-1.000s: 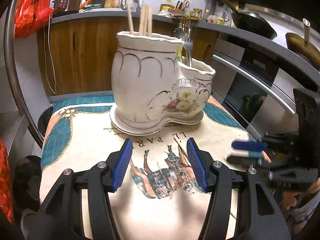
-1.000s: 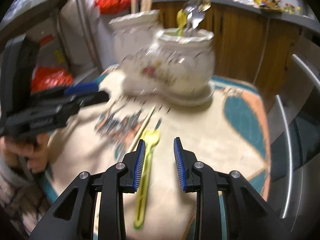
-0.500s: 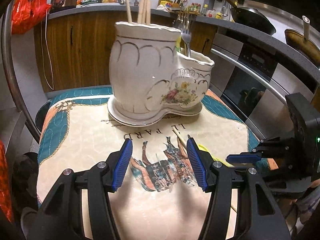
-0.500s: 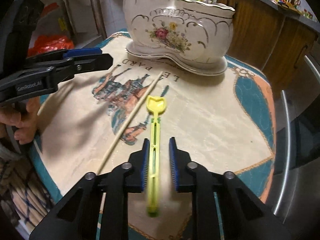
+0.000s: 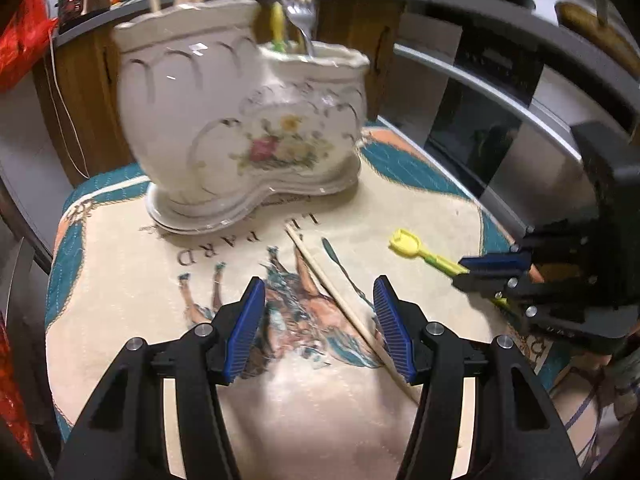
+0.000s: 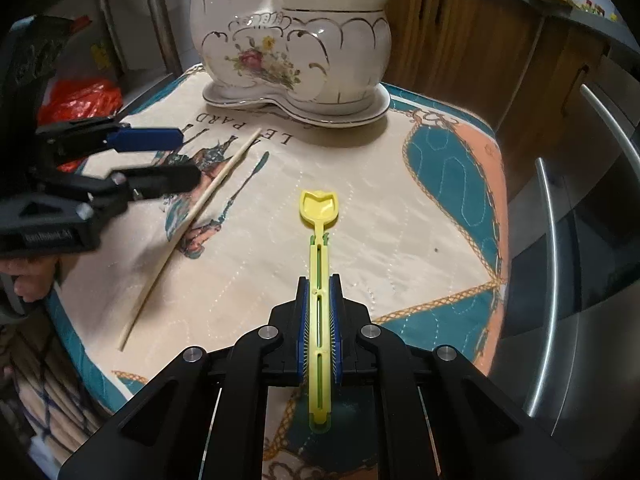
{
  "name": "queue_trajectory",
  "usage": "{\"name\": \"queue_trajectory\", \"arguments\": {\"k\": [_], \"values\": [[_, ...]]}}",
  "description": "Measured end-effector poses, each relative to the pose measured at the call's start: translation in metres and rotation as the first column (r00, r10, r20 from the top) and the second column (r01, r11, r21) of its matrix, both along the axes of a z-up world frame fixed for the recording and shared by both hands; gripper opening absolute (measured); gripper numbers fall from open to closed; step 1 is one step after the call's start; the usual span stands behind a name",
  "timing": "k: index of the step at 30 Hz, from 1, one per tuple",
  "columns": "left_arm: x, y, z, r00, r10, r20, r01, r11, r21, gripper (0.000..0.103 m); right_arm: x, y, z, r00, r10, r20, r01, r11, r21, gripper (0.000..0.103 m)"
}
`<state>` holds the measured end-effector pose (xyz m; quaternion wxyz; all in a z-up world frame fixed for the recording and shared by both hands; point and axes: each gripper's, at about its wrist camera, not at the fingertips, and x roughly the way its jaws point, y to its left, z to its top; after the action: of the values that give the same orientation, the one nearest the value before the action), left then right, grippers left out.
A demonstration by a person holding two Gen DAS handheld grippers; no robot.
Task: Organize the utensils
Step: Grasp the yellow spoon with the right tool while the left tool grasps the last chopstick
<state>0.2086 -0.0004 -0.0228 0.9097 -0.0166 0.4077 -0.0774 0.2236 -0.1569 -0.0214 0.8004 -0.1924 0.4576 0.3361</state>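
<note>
A white floral ceramic utensil holder (image 5: 240,128) (image 6: 288,44) with two compartments stands at the far side of a printed cloth (image 5: 160,280). Chopsticks stand in its taller part; a fork and a yellow utensil stand in the lower part. My right gripper (image 6: 319,284) is shut on the handle of a yellow plastic spoon (image 6: 319,216), whose bowl points toward the holder; the spoon also shows in the left wrist view (image 5: 416,250). A loose wooden chopstick (image 5: 340,300) (image 6: 192,216) lies on the cloth. My left gripper (image 5: 320,292) is open above it, empty.
The cloth covers a small table (image 6: 452,168) with edges close on all sides. Wooden cabinets (image 6: 460,32) stand behind the holder. An oven with a steel handle (image 5: 500,92) is to the right in the left wrist view. A red bag (image 6: 80,96) lies beside the table.
My right gripper has closed on the yellow spoon's handle. My left gripper has moved right and lower, so the loose chopstick now lies between its open fingers.
</note>
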Motion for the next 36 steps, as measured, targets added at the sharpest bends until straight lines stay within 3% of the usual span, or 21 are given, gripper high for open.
{"name": "queue_trajectory", "arguments": {"k": [4, 6, 7, 8, 10, 11, 15, 20, 26, 31, 34, 36], "values": [[0.007, -0.012, -0.011, 0.998, 0.004, -0.059, -0.002, 0.999, 0.035, 0.056, 0.001, 0.005, 0.003, 1.000, 0.025, -0.006, -0.026, 0.999, -0.039, 0.012], [0.010, -0.018, -0.016, 0.997, 0.007, -0.076, -0.002, 0.998, 0.065, 0.055, 0.003, 0.011, 0.004, 0.999, 0.046, -0.001, -0.046, 0.995, -0.086, 0.020], [0.009, -0.020, -0.017, 0.997, 0.009, -0.074, -0.003, 0.996, 0.091, 0.052, 0.005, 0.013, 0.005, 0.998, 0.055, -0.004, -0.055, 0.993, -0.102, 0.023], [0.008, -0.023, -0.018, 0.997, 0.006, -0.070, 0.002, 0.994, 0.112, 0.041, 0.006, 0.015, 0.006, 0.998, 0.064, -0.009, -0.065, 0.992, -0.110, 0.027], [0.007, -0.025, -0.017, 0.997, -0.012, -0.078, 0.021, 0.993, 0.117, 0.030, 0.009, 0.017, 0.005, 0.997, 0.078, -0.024, -0.080, 0.988, -0.128, 0.027], [0.006, -0.025, -0.017, 0.996, -0.021, -0.087, 0.032, 0.992, 0.124, 0.024, 0.011, 0.018, 0.005, 0.996, 0.085, -0.032, -0.089, 0.987, -0.134, 0.027], [0.002, -0.024, -0.015, 0.987, -0.085, -0.134, 0.105, 0.983, 0.148, 0.022, 0.016, 0.023, 0.005, 0.992, 0.104, -0.071, -0.115, 0.980, -0.165, 0.027], [0.003, -0.022, -0.010, 0.948, -0.185, -0.259, 0.237, 0.953, 0.187, 0.022, 0.024, 0.033, 0.006, 0.981, 0.119, -0.152, -0.152, 0.962, -0.228, 0.027], [0.021, -0.024, -0.008, 0.906, -0.213, -0.365, 0.296, 0.937, 0.187, 0.023, 0.030, 0.042, 0.005, 0.967, 0.113, -0.227, -0.176, 0.945, -0.277, 0.027], [0.024, -0.024, -0.007, 0.907, -0.210, -0.365, 0.292, 0.938, 0.187, 0.023, 0.024, 0.043, 0.005, 0.968, 0.116, -0.223, -0.177, 0.945, -0.274, 0.021], [0.027, -0.022, -0.007, 0.912, -0.208, -0.354, 0.282, 0.944, 0.172, 0.021, 0.021, 0.041, 0.006, 0.968, 0.121, -0.218, -0.176, 0.951, -0.254, 0.012], [0.020, -0.017, -0.007, 0.917, -0.206, -0.342, 0.279, 0.943, 0.180, 0.004, 0.017, 0.040, 0.006, 0.972, 0.120, -0.202, -0.170, 0.954, -0.247, 0.010]]}}
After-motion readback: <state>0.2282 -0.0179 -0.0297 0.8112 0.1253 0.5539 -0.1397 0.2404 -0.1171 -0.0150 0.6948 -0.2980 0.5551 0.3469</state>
